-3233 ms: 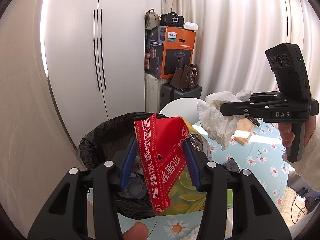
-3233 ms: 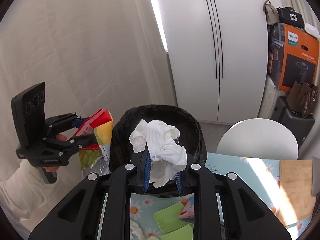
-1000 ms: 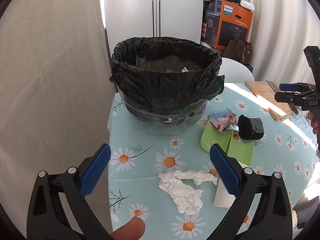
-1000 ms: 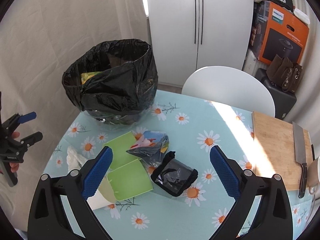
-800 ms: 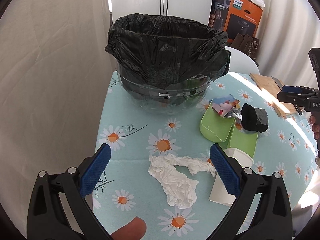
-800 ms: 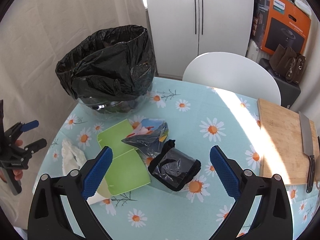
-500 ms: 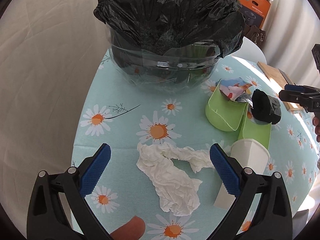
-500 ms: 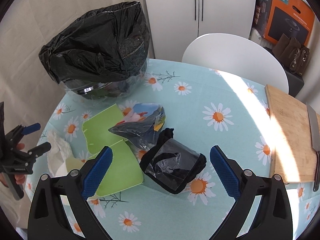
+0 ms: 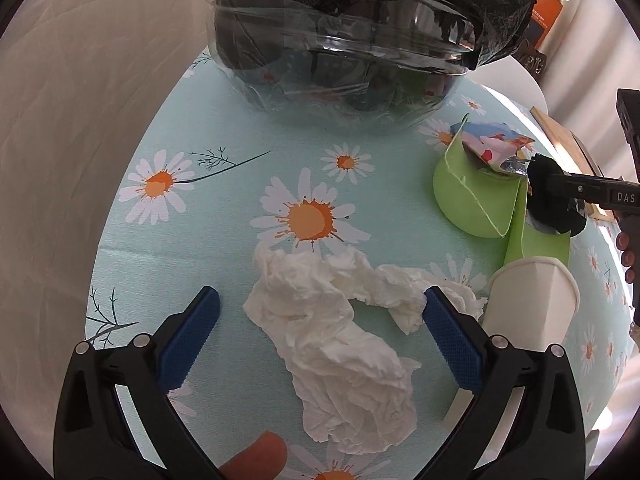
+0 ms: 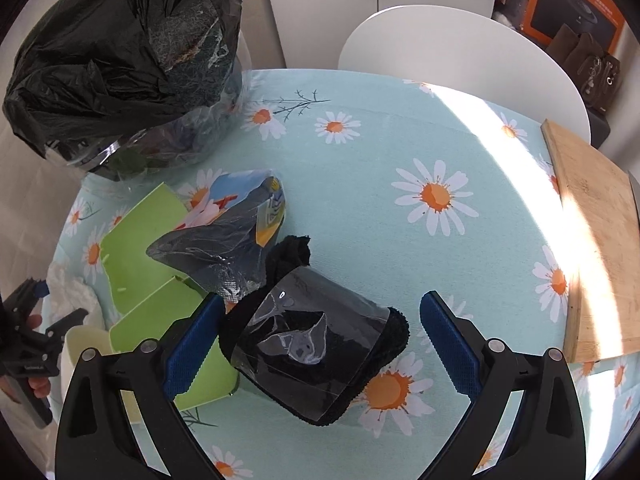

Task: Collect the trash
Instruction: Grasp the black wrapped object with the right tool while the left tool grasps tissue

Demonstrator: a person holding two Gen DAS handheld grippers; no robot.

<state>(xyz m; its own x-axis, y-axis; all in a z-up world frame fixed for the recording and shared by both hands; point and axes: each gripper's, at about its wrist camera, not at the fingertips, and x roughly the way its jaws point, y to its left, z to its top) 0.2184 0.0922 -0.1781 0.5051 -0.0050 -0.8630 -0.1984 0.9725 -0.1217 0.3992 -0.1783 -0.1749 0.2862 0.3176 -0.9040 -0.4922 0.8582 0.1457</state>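
left gripper (image 9: 318,334) wide apart, straddling crumpled white tissue (image 9: 340,344), long axis running near-far; right gripper (image 10: 320,338) also wide, over black wrapped bundle (image 10: 316,348).

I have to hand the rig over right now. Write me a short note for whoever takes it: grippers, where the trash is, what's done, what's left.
Left gripper: open, empty, fingers either side of the crumpled white tissue on the table.
Right gripper: open, empty, straddling the black fabric bundle with clear film.
Bin: the black-bagged clear bin stands at the far left of the table, and something green shows through its wall.
Left to collect: the tissue, the black bundle, the foil snack wrapper, the torn green paper cup and a white paper cup.
The wooden cutting board looks like no trash; leave it.
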